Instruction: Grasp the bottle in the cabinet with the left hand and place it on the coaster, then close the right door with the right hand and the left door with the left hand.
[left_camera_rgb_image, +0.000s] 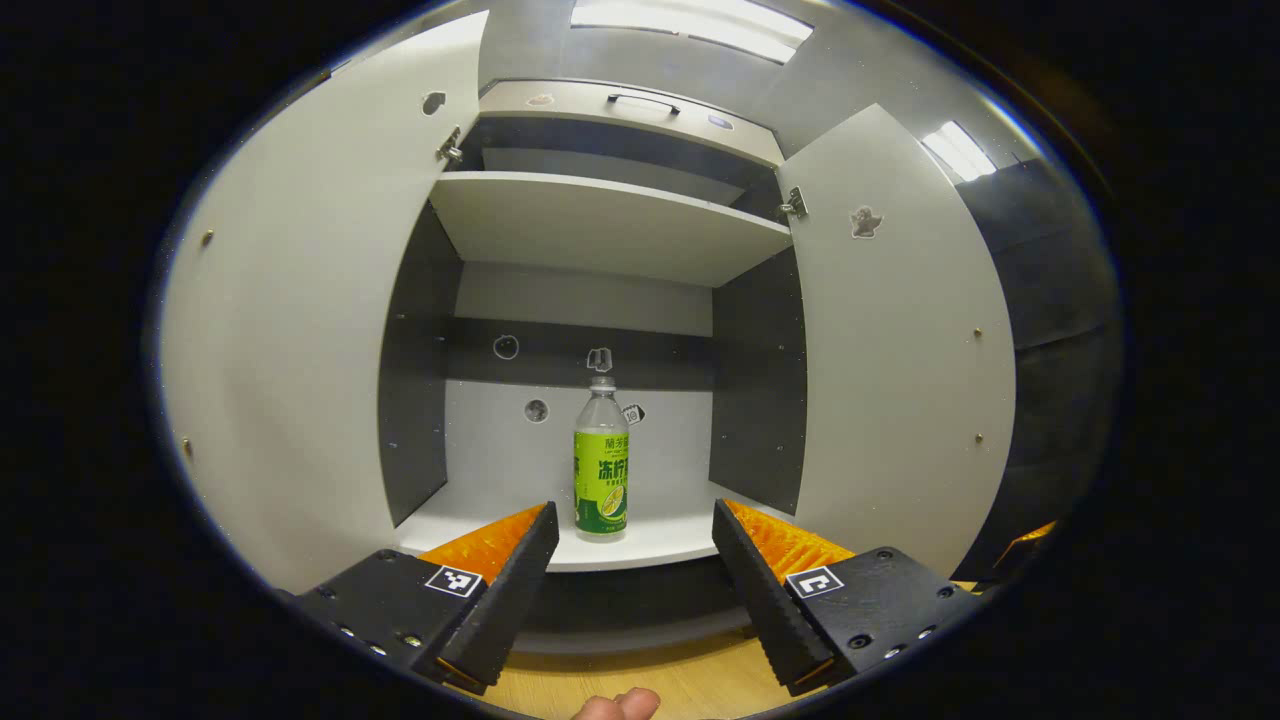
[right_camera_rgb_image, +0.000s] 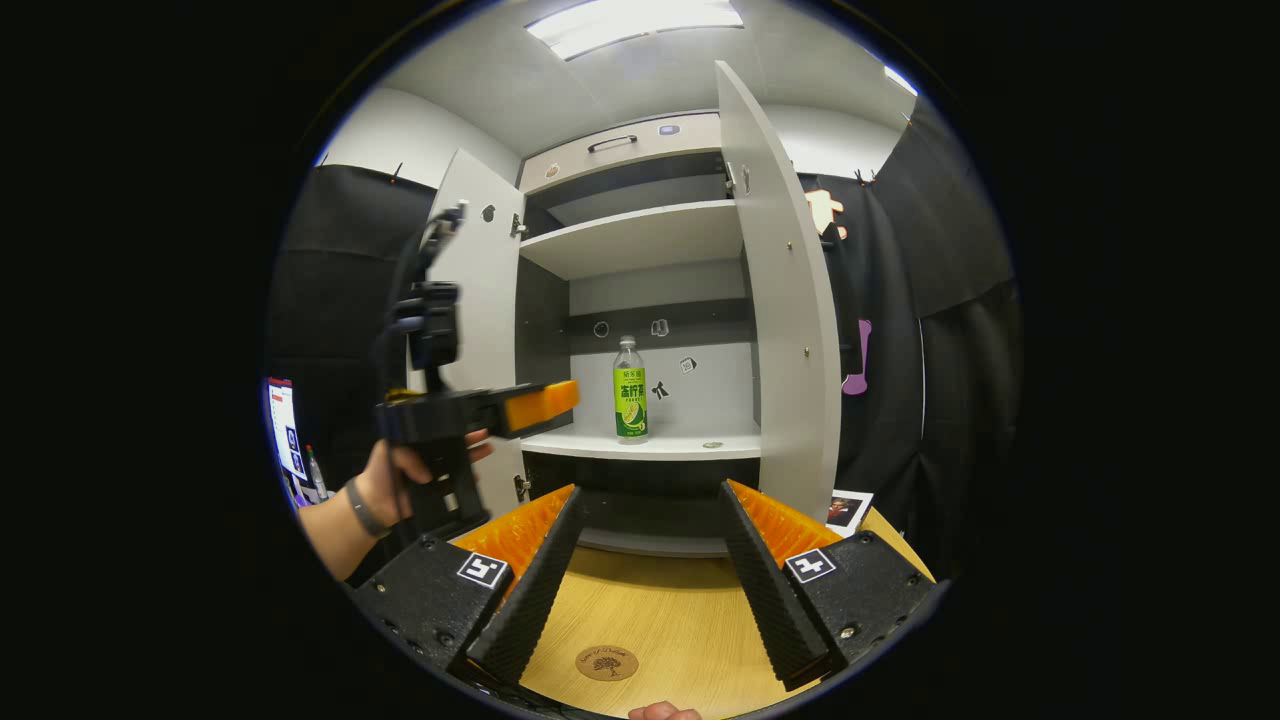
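- Left gripper (right_camera_rgb_image: 560, 398) raised level toward the cabinet (right_camera_rgb_image: 640, 240), held from below by a hand (right_camera_rgb_image: 400, 480) wearing a wristband; fingers spread wide, released, nothing between them, short of the bottle (left_camera_rgb_image: 601, 460).
- Right gripper (right_camera_rgb_image: 648, 520) lower, before the cabinet, over the wooden table (right_camera_rgb_image: 660, 620); likewise released, fingers apart.
- One bottle, one coaster (right_camera_rgb_image: 607, 663), two doors, both swung open.
- Bottle upright on the cabinet's lower shelf (right_camera_rgb_image: 690, 445), long axis vertical, cap upward.
- Coaster flat on the table, in front of the cabinet.
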